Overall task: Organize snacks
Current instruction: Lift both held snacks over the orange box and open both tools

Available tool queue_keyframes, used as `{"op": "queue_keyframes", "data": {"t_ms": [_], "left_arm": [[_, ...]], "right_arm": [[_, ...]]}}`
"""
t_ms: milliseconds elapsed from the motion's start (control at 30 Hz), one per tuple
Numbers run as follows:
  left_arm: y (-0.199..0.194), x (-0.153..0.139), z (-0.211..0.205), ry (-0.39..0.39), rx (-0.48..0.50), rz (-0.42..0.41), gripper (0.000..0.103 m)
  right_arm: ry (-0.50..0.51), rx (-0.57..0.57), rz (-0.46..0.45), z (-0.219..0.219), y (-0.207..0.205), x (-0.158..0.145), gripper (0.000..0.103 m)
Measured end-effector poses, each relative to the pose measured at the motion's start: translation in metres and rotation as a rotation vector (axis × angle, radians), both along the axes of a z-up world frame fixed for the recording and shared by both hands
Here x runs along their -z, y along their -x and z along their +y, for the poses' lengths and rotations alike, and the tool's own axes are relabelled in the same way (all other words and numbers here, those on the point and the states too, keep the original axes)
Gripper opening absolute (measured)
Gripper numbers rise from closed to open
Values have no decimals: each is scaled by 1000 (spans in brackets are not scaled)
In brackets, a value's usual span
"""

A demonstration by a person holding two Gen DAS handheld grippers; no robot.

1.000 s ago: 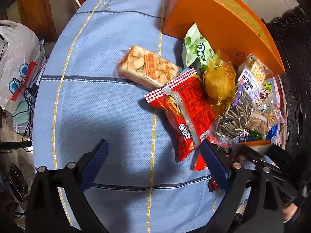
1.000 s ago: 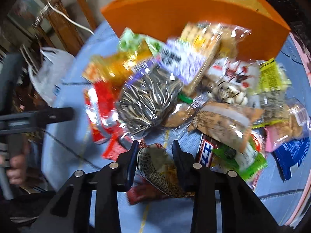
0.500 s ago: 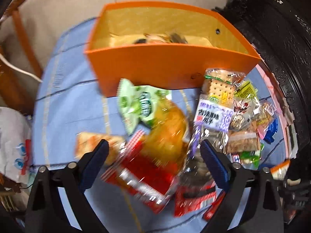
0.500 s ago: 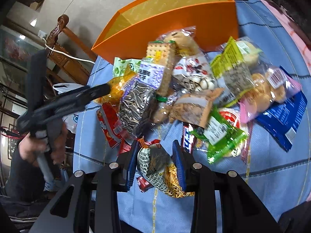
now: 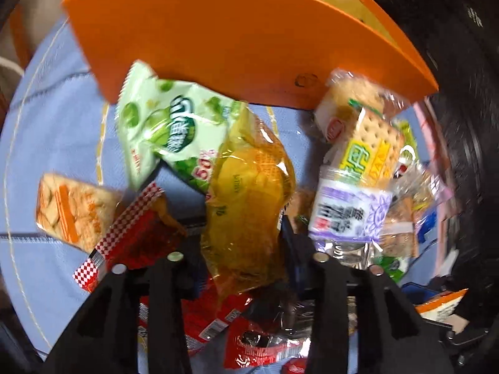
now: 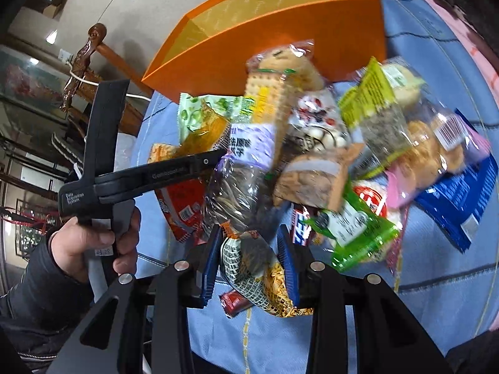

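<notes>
L tongs [image 5: 246, 249] closing on yellow snack bag [image 5: 249, 205] in the bench pile; R tongs [image 6: 251, 265] grip a netted snack pack [image 6: 259, 268]. Pickup step; next, prob lift both into orange box [image 5: 237, 37] behind.

You can read "Data Acquisition System" in small white print on the left gripper's [image 6: 215, 159] black body, right wrist view. A longer line is embossed on its arm, too faint to make out. The green pea bag [image 5: 165, 124] shows "50" in pink, with a percent sign after it; its Chinese logo is blurred. The purple packet [image 6: 249, 143] carries Chinese characters, not clearly legible. The blue bar [image 6: 301, 226] has white katakana-like lettering. Barcodes are unreadable.
</notes>
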State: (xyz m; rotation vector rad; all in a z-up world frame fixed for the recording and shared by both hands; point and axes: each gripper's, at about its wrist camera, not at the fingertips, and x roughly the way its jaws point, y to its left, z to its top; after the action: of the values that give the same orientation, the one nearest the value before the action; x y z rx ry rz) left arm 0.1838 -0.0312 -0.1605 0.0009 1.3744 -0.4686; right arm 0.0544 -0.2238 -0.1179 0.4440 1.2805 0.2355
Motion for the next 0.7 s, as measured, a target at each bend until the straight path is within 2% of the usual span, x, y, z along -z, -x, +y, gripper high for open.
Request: {"op": "queue_keyframes", "data": {"t_ms": [100,200,267,333,500,700], "left_arm": [[0,-11,20,59,-50,9,34],[9,-44,43,125,-77,-56,34],[14,-61,58,169,-98,-68,34],[19,-73,69,170,-101,-96,34],[12,-110,71,211,-94,-160,34],[-18,-147,41,217,-69,-249,35]], "right_arm": [[0,-5,-11,2,-5,-5,36],[-8,2,-22,-1,-8,-11,36],[-25,17,-28,-7,-8,-13,36],[-40,32,-54,-13,-12,-20,36],[-34,32,-165,-17,-34,-56,36],[10,61,-294,-34,-79,-95,36]]}}
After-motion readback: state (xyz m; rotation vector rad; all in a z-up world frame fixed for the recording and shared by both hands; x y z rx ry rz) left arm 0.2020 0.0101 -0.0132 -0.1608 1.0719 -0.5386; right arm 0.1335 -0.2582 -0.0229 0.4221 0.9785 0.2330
